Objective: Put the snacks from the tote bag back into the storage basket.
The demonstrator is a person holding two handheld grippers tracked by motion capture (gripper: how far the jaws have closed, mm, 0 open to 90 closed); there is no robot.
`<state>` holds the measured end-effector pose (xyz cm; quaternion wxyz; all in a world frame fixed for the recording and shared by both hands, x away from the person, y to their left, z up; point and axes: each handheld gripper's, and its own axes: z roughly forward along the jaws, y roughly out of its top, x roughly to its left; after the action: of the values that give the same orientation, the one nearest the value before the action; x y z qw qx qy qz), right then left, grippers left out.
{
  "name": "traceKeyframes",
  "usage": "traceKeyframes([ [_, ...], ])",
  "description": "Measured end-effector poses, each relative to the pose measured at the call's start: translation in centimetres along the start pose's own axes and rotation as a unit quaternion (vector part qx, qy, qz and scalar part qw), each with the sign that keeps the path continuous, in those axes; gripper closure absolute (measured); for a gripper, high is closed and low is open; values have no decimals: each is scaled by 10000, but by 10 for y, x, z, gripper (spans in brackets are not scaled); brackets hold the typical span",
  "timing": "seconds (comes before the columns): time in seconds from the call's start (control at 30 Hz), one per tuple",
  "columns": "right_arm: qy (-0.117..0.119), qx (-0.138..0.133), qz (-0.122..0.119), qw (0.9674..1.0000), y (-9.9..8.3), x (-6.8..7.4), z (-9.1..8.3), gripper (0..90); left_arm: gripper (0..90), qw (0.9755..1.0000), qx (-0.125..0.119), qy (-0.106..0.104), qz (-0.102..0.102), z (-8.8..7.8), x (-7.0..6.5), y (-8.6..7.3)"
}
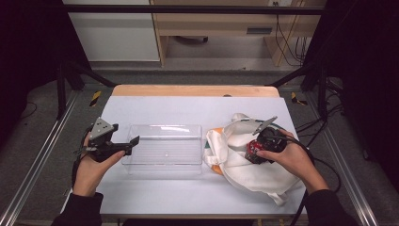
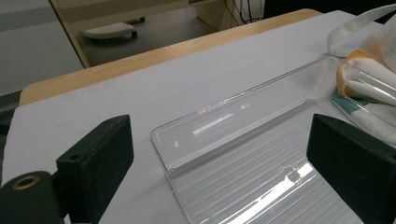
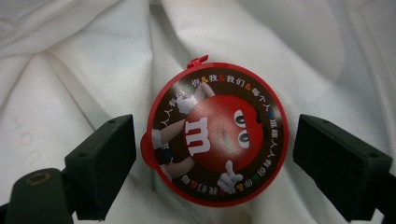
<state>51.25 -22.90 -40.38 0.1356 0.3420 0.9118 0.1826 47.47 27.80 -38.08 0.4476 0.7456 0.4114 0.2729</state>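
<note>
A round red M&M's candy tin [image 3: 215, 133] lies on a white cloth bag [image 3: 70, 70], its printed lid facing up. My right gripper [image 3: 219, 161] is open, one jaw on each side of the tin and neither touching it. In the high view the right gripper [image 1: 258, 153] is down over the bag [image 1: 244, 169] at the table's right, with the tin [image 1: 251, 147] under it. A clear plastic tray [image 1: 164, 148] lies at the table's middle. My left gripper [image 1: 131, 145] is open at the tray's left end, and the ribbed tray [image 2: 243, 140] lies between its jaws.
A white mat [image 1: 188, 110] covers the table, with a wooden strip [image 1: 195, 90] along the far edge. An orange and green item [image 2: 350, 77] peeks from the bag beside the tray's right end. Metal frame rails [image 1: 42, 155] run along both sides.
</note>
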Motion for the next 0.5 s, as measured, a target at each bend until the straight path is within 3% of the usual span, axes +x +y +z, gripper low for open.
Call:
traceKeyframes([
  [0.5,83,192,29,9998,5,-4,15,173,76,10000,28,-23,37,1,-1,0],
])
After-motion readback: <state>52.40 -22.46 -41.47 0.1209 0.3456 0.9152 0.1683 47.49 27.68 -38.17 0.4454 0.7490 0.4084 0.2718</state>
